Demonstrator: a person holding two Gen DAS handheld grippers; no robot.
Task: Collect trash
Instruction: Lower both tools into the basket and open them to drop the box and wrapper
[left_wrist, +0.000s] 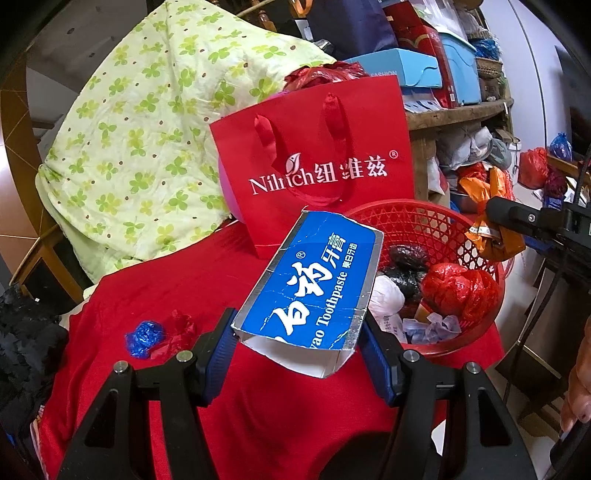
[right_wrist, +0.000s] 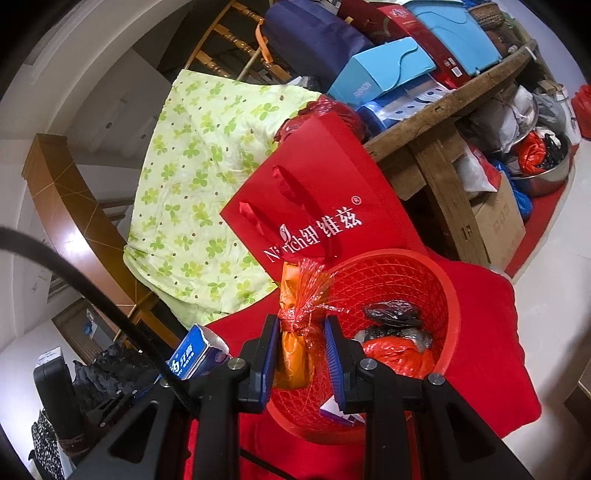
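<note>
My left gripper (left_wrist: 299, 332) is shut on a flattened blue toothpaste box (left_wrist: 317, 280) and holds it above the red cloth, its far end over the near rim of the red mesh basket (left_wrist: 417, 218). The basket holds red, black and white bagged trash. My right gripper (right_wrist: 301, 332) is shut on an orange packet wrapped in red netting (right_wrist: 295, 332) and holds it over the basket's (right_wrist: 406, 266) left rim. The toothpaste box also shows in the right wrist view (right_wrist: 192, 354) at lower left. A blue wrapper ball (left_wrist: 144, 338) and a red scrap (left_wrist: 177, 328) lie on the cloth.
A red paper gift bag (left_wrist: 314, 158) stands behind the basket. A green floral quilt (left_wrist: 147, 129) is piled to the left. A wooden shelf (right_wrist: 443, 110) with boxes and bags stands at the back right. The red cloth (left_wrist: 258, 398) covers the table.
</note>
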